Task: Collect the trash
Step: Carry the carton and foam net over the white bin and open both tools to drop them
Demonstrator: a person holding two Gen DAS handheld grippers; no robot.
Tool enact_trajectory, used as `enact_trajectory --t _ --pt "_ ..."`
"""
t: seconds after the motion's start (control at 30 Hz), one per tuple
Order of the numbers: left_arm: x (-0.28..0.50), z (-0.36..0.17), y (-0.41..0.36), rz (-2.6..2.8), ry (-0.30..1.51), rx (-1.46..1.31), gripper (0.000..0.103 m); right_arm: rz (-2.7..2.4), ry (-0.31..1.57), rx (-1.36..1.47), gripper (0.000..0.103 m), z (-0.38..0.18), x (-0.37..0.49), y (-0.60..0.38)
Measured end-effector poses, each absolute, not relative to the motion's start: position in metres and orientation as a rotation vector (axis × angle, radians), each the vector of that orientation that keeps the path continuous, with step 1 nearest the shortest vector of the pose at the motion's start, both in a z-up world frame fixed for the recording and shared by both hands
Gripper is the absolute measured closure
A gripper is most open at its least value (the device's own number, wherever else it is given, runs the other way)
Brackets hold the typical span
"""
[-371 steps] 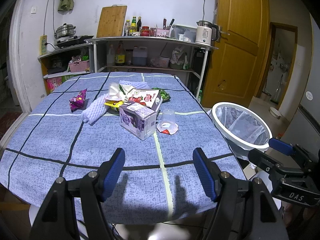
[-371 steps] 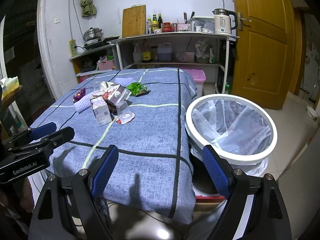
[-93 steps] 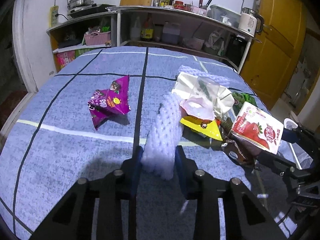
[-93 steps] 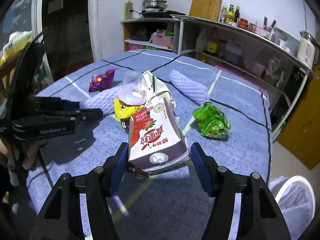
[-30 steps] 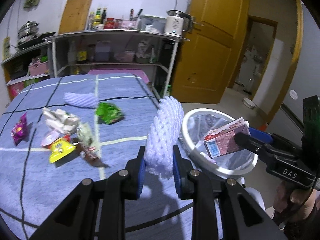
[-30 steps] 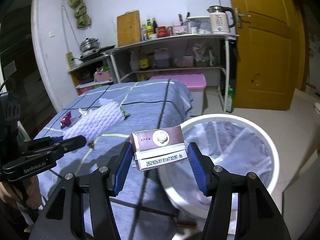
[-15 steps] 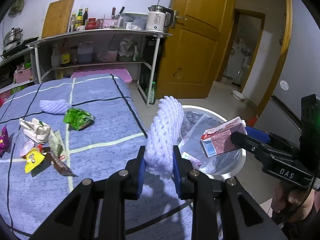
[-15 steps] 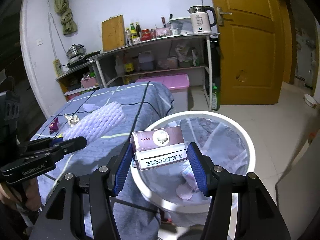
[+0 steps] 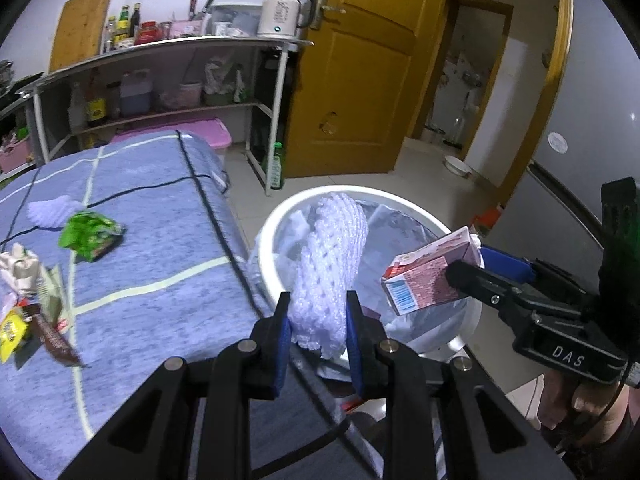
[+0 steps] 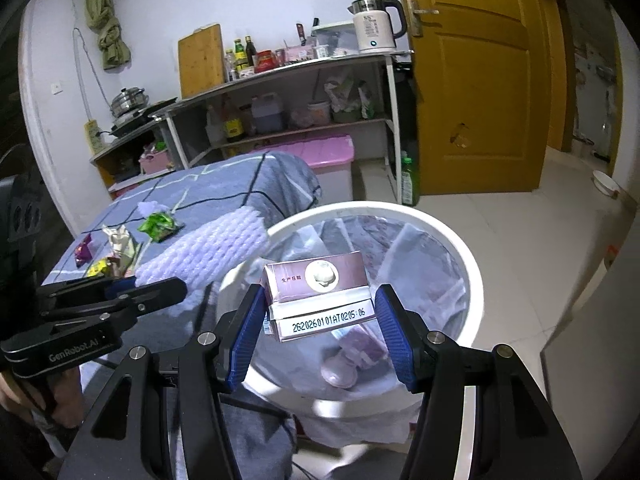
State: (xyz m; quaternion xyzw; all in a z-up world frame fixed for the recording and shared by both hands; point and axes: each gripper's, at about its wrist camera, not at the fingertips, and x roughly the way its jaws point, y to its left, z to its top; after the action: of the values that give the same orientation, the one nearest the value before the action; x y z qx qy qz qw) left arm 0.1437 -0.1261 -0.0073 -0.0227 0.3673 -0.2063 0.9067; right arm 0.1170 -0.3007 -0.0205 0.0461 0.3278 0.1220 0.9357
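My left gripper (image 9: 315, 318) is shut on a white foam fruit net (image 9: 332, 264), which it holds over the near rim of the white trash bin (image 9: 276, 216). In the right wrist view the same foam net (image 10: 208, 250) sticks out from the left gripper (image 10: 160, 286) at the bin's left edge. My right gripper (image 10: 320, 320) is shut on a pink-and-white milk carton (image 10: 316, 294) above the bin's (image 10: 460, 248) mouth. The carton (image 9: 428, 276) also shows in the left wrist view. Some trash (image 10: 352, 356) lies inside the lined bin.
On the blue checked table (image 9: 160, 248) lie a green wrapper (image 9: 90, 234), another foam net (image 9: 48, 210) and several more wrappers (image 9: 24, 300) at the left. Shelves (image 9: 160, 80) stand behind, a yellow door (image 9: 360, 80) to the right, tiled floor around the bin.
Both grippers have moved from over the table's edge toward the bin; the foam net and the carton now hang over its mouth. Both grips are unchanged.
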Motion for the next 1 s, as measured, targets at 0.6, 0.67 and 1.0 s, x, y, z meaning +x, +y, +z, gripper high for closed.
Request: enact_trajectory --t 0.6,0.67,1.0 --pt "0.172 -0.031 -0.163 -0.508 0.837 -0.027 0.074 0.192 0.763 0.089 0.045 -0.048 0.135 -0.318" --pt "0.174 -0.032 -0.164 -0.512 0.845 -0.027 0.072 0.192 0.774 0.087 0.045 -0.049 0.137 -0.318" --pt "0.172 -0.033 -0.162 -0.512 0.841 -0.044 0.051 0.180 0.764 0.079 0.045 -0.051 0.138 -0.319"
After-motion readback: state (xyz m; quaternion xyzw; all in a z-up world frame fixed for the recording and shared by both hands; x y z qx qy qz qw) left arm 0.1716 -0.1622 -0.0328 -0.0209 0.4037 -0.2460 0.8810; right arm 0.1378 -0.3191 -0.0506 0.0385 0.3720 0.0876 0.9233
